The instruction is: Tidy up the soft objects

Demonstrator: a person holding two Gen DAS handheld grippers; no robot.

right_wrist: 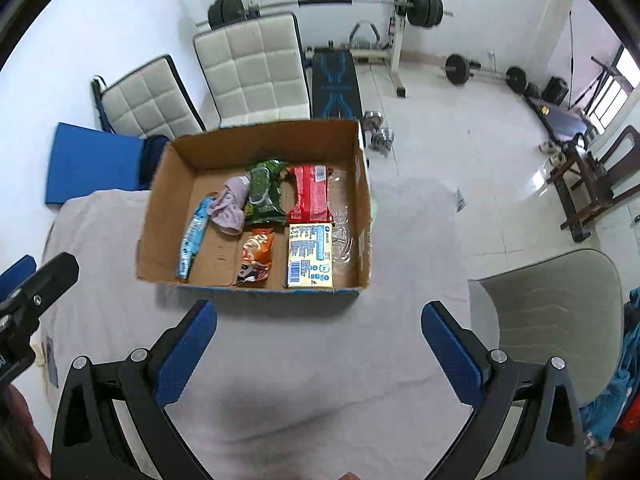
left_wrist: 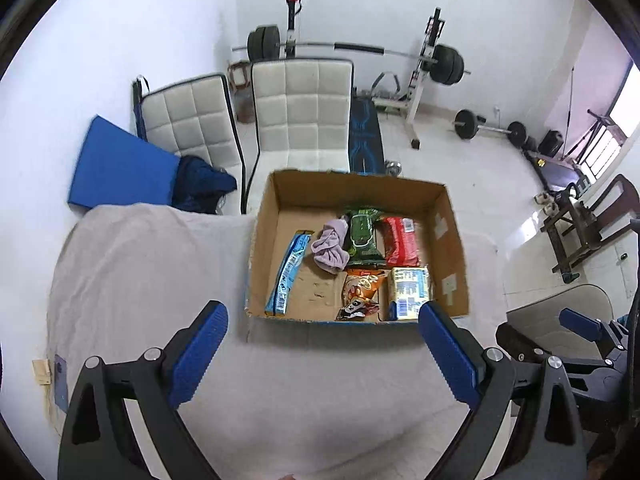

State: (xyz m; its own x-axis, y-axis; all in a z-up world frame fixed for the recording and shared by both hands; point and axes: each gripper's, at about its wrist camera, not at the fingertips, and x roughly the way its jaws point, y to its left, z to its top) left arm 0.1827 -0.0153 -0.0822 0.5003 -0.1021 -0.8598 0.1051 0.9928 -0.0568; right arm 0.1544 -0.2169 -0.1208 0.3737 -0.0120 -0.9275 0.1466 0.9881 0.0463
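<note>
An open cardboard box [left_wrist: 452, 256] [right_wrist: 160, 216] sits on the cloth-covered table. Inside lie a blue stick packet [left_wrist: 289, 268] [right_wrist: 193, 237], a crumpled lilac cloth [left_wrist: 331, 246] [right_wrist: 230, 208], a green snack bag [left_wrist: 362, 236] [right_wrist: 264, 192], a red packet [left_wrist: 400, 240] [right_wrist: 311, 194], an orange snack bag [left_wrist: 360, 290] [right_wrist: 254, 258] and a yellow-and-blue pack [left_wrist: 409, 292] [right_wrist: 310, 256]. My left gripper [left_wrist: 323, 354] is open and empty, just before the box's near wall. My right gripper [right_wrist: 318, 354] is open and empty, also short of the box.
The table wears a pale grey cloth [left_wrist: 140, 280] [right_wrist: 412, 240]. Two white padded chairs [left_wrist: 304, 112] [right_wrist: 252, 68] stand behind it, with a blue mat [left_wrist: 120, 168] at the left. A grey chair [right_wrist: 560, 312] is at the right. Barbells and a bench [right_wrist: 336, 80] fill the far room.
</note>
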